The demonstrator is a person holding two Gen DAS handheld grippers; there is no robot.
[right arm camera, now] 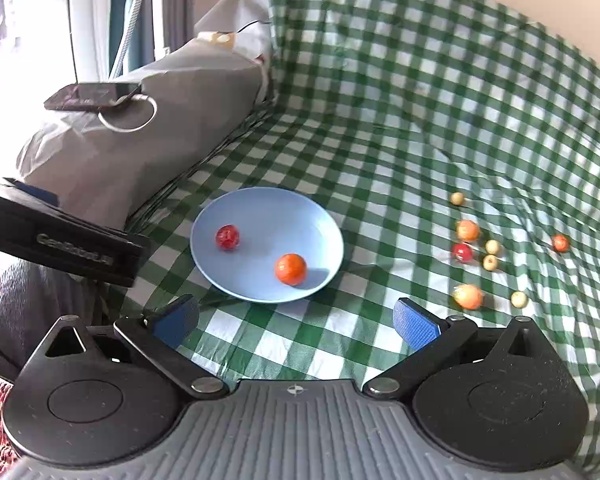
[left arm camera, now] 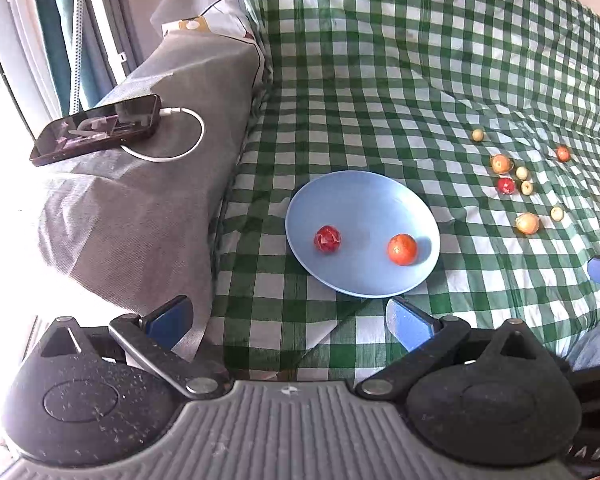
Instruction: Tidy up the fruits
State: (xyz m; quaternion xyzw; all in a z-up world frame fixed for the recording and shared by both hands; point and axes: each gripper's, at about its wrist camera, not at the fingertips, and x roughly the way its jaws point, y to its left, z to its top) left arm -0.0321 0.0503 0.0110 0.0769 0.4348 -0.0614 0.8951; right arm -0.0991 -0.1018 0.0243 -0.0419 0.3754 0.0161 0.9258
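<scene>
Blue plate (right arm camera: 236,280) already holding two red fruits; loose fruits (right arm camera: 469,296) scattered at 3 o'clock on checked cloth (right arm camera: 380,120). Both grippers, left gripper (left arm camera: 290,320) and right gripper (right arm camera: 296,320), wide open, empty. Probably best grabbing nearest first, squeezing gently, lifting straight.

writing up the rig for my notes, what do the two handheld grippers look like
Both look alike: the left gripper and right gripper each have two blue ribbed finger pads on black link arms with silver pivot pins, two round black housings, and a grey ribbed body with a small crosshair mark. In the right wrist view the left gripper's black side carries pale, blurred lettering.
</scene>
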